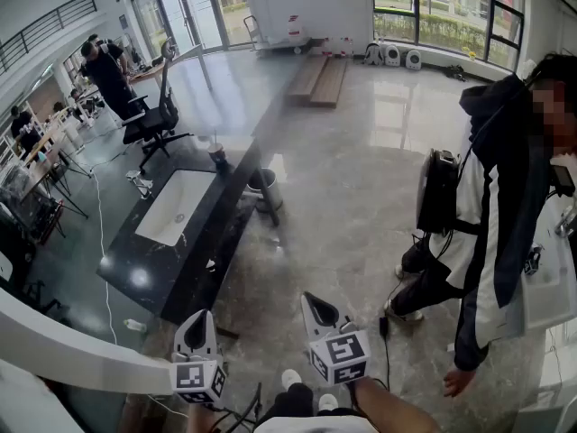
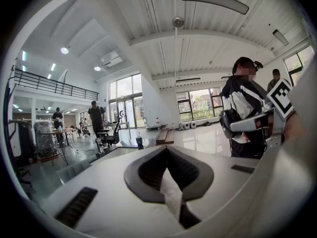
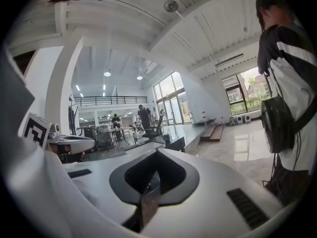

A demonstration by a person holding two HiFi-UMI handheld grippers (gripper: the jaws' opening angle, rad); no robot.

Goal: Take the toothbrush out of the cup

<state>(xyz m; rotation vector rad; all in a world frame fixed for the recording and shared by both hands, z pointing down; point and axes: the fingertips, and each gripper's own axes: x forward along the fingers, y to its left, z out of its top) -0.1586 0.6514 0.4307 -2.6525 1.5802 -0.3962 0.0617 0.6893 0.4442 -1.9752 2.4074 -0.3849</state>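
looking down first on the left gripper (image 1: 200,321) and the right gripper (image 1: 313,303), side by side at the bottom of the head view, both pointing out over the grey floor (image 1: 352,170) and tipping only a little downward. finding, in the left gripper view, the left gripper (image 2: 167,149) with its jaws pressing together and gripping nothing. finding the same in the right gripper view: the right gripper (image 3: 155,153) with its jaws meeting tip to tip and holding nothing.

seeing, well ahead and to the left, a long black counter (image 1: 144,269) with a white sink (image 1: 176,207) sunk into its middle. spotting the cup (image 1: 217,157) standing upright near the counter's far end, beyond the sink's far right corner and close to the right edge, well apart from both grippers. not managing to tell the toothbrush in it; too small at this range. catching the cup (image 2: 139,142) again in the left gripper view, small, just above the jaw tips.

noting a round bin (image 1: 262,188) sitting on the floor just beside the counter's right edge, near the cup's end. noting a black office chair (image 1: 155,120) standing off the counter's far left corner. taking in a person (image 1: 491,215) standing to the right in a black and white jacket, a dark bag (image 1: 437,192) hanging at the side, and another person (image 1: 108,75) in black standing far off at the upper left.
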